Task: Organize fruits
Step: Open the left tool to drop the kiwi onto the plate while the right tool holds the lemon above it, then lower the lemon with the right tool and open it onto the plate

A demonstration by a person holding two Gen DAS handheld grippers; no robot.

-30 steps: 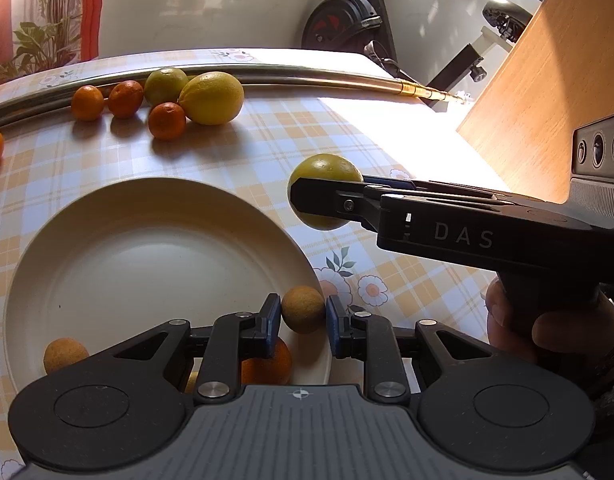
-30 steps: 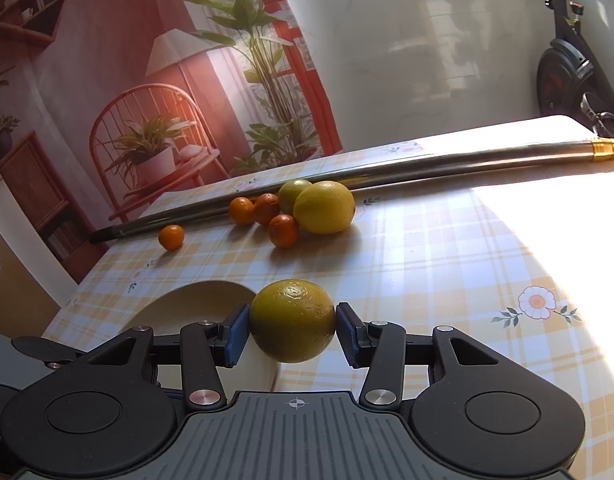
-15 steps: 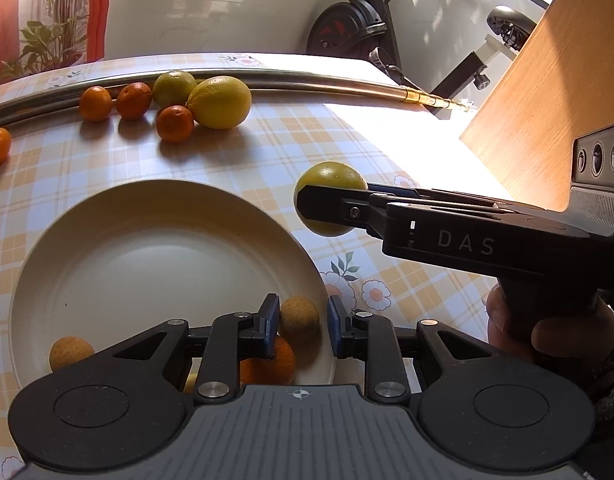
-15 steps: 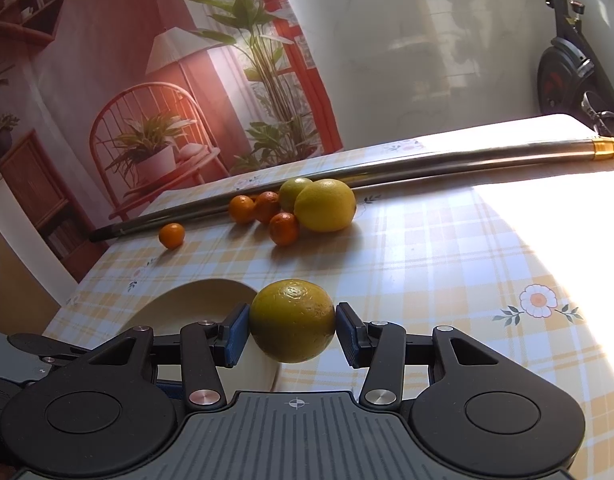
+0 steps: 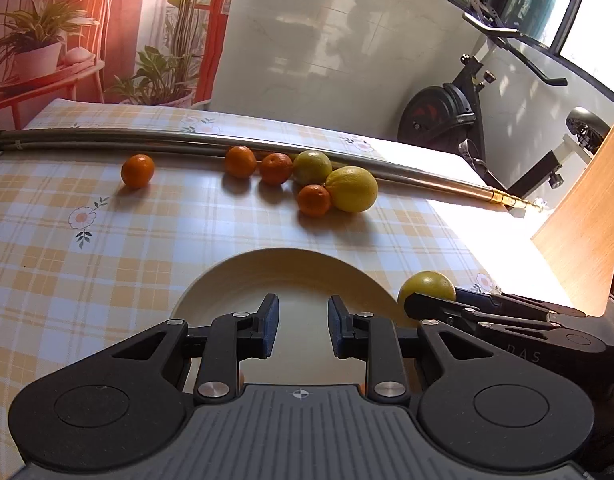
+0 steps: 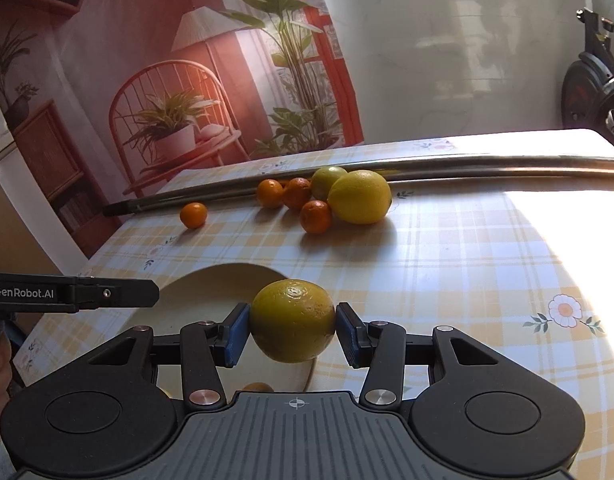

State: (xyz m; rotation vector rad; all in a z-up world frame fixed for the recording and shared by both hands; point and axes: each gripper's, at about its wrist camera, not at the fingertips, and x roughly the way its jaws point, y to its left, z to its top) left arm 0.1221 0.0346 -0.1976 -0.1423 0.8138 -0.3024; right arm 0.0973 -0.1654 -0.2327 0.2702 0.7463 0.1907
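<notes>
Right wrist: R gripper [image 6: 293,328] clamped on lime [image 6: 293,320] at its widest pt, pads on both sides, held above plate [image 6: 211,280] rim. L gripper [image 5: 299,330] jaws apart, empty, over plate. Lime looks firm, round, waxy skin, prob slippery; hold across the middle, moderate squeeze. Lemon [image 6: 361,196] + oranges [image 6: 315,216] sit far side of table [image 6: 467,264] by rod [image 6: 487,162].

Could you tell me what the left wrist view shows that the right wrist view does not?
Only the left wrist view shows the left gripper with its jaws apart and nothing between them, and a wooden panel at right. Only the right wrist view shows the right gripper head-on, jaws shut on the yellow-green fruit. Both show the plate, the loose fruit cluster and the metal pole.
</notes>
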